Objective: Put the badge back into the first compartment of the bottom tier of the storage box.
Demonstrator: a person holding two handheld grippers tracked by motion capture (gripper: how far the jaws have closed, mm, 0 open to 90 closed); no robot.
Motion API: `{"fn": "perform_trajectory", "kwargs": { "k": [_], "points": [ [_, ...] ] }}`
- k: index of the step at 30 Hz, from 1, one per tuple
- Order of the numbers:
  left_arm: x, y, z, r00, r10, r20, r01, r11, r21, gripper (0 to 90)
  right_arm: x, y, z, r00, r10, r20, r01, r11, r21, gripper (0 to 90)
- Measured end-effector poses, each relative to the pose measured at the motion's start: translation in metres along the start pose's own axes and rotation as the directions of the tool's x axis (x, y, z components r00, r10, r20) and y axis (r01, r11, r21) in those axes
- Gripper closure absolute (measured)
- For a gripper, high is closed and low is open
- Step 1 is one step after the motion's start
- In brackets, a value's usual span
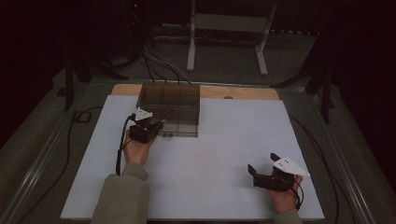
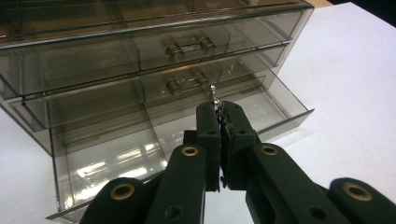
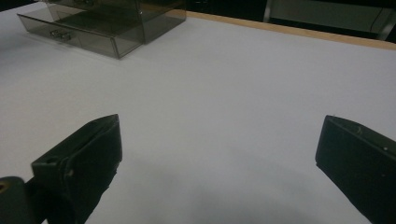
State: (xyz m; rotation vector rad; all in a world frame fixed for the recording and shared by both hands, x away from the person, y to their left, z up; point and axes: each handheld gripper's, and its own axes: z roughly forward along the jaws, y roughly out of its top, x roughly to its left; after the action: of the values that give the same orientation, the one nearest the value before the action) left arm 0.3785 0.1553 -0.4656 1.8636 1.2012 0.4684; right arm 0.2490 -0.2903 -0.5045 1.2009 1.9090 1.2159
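One tool (image 2: 219, 112) pinches a small screw (image 2: 214, 95) over the open drawer (image 2: 280, 100); the other (image 3: 219, 154) gapes.

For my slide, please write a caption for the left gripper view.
Shut left claw pinching a small metal screw above the smoky transparent plastic cabinet's open bottom drawer.

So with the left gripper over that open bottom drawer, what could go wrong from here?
1. The left gripper pinches only the end of a small metal piece; that thin hold might slip and drop it outside the open bottom drawer.
2. The piece is close to the middle drawer's handle and could snag on it.
3. The right gripper rests open, away from the drawer unit, so a nudge may shift it.
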Motion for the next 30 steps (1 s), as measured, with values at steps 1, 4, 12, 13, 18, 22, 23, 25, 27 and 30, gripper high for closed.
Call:
{"fn": "perform_trajectory", "kwargs": {
  "k": [1, 4, 12, 13, 18, 22, 23, 25, 27, 30],
  "points": [
    [0.002, 0.000, 0.001, 1.0000, -0.006, -0.005, 0.006, 1.0000, 0.004, 88.4, 0.000, 0.000, 0.000, 1.0000, 0.001, 0.000, -0.001, 1.000, 0.001, 0.9],
    [0.004, 0.000, 0.001, 0.9999, -0.007, -0.008, 0.007, 1.0000, 0.005, 88.4, 0.000, 0.000, 0.000, 1.0000, 0.000, 0.000, 0.000, 1.000, 0.001, 0.9],
    [0.009, 0.000, 0.003, 0.9997, -0.012, -0.023, 0.012, 0.9999, 0.010, 88.4, 0.000, 0.000, 0.000, 1.0000, 0.001, 0.000, -0.001, 1.000, 0.001, 0.9],
    [0.010, 0.001, 0.003, 0.9996, -0.011, -0.025, 0.011, 0.9999, 0.011, 88.4, 0.000, 0.000, 0.000, 1.0000, 0.000, -0.001, 0.000, 1.000, 0.000, 0.9],
    [0.013, 0.003, 0.002, 0.9994, -0.012, -0.032, 0.012, 0.9999, 0.008, 88.3, 0.000, 0.000, 0.000, 1.0000, -0.001, 0.000, 0.001, 1.000, 0.001, 0.9],
    [0.015, 0.004, 0.002, 0.9995, 0.002, -0.033, -0.002, 1.0000, 0.010, 88.4, 0.000, 0.000, 0.000, 1.0000, -0.001, 0.000, 0.001, 1.000, 0.001, 1.0],
    [0.016, 0.005, 0.002, 0.9994, 0.007, -0.034, -0.006, 0.9999, 0.010, 88.4, 0.000, 0.000, 0.000, 1.0000, -0.001, 0.000, 0.001, 1.000, 0.000, 0.9],
    [0.018, 0.005, 0.002, 0.9995, 0.008, -0.031, -0.008, 0.9999, 0.008, 88.3, 0.000, 0.000, 0.000, 1.0000, -0.001, 0.000, 0.001, 1.000, 0.001, 1.0],
    [0.019, 0.006, 0.003, 0.9995, 0.013, -0.030, -0.013, 0.9999, 0.007, 88.3, 0.000, 0.000, 0.000, 1.0000, -0.001, 0.000, 0.001, 1.000, 0.000, 0.9],
    [0.020, 0.006, 0.003, 0.9994, 0.016, -0.030, -0.016, 0.9999, 0.007, 88.3, 0.000, 0.000, 0.000, 1.0000, 0.000, 0.000, 0.000, 1.000, 0.000, 0.9]
  ]
}}
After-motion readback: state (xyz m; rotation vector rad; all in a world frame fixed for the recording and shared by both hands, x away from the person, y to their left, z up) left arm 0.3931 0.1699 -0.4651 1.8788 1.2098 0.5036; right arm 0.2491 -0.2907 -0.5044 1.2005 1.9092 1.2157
